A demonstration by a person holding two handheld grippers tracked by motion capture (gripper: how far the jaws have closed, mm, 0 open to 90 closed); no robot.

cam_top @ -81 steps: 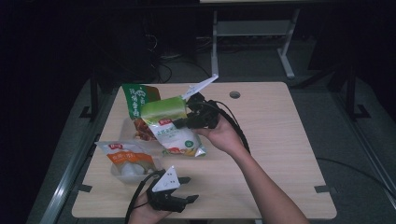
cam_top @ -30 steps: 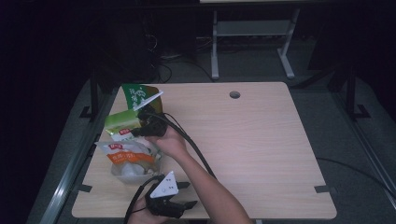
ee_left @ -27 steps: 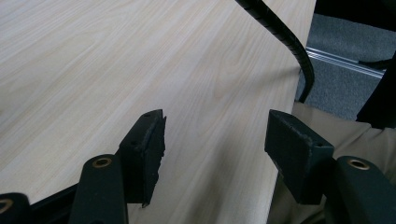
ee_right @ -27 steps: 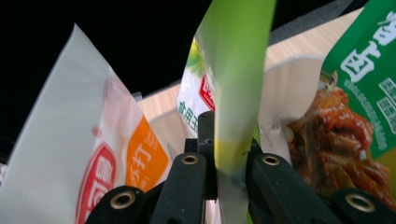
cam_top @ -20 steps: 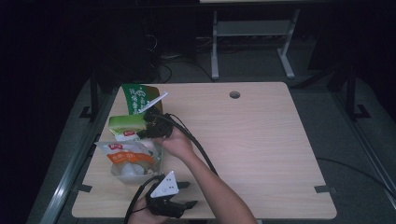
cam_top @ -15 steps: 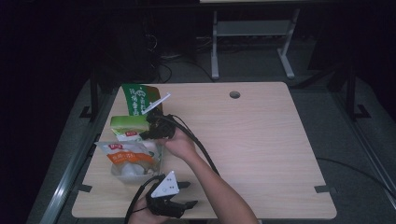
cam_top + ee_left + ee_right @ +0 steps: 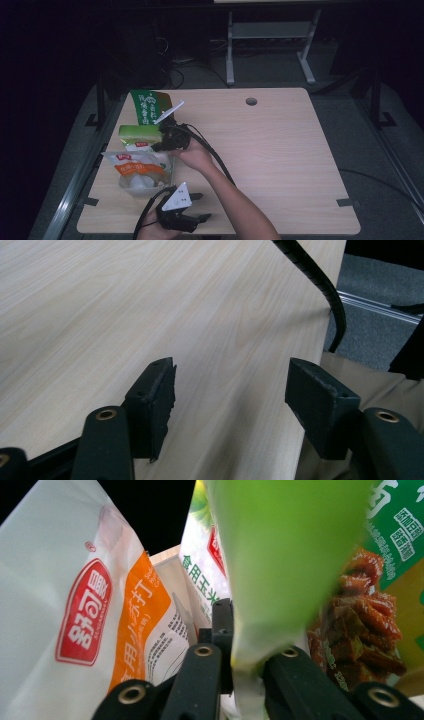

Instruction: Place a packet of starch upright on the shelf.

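Pale wood-grain table (image 7: 280, 165) across the middle of the frame, round cable hole (image 7: 251, 101) near its far edge, dark green packet (image 7: 148, 105) at upper left, white and orange packet (image 7: 137, 167) at lower left, grey metal stand (image 7: 270, 35) on the floor at top centre.

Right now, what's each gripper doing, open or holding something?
Left gripper: open, nothing between its fingers, over the table.
Right gripper: pinching the green packet's edge, fingers just easing open.
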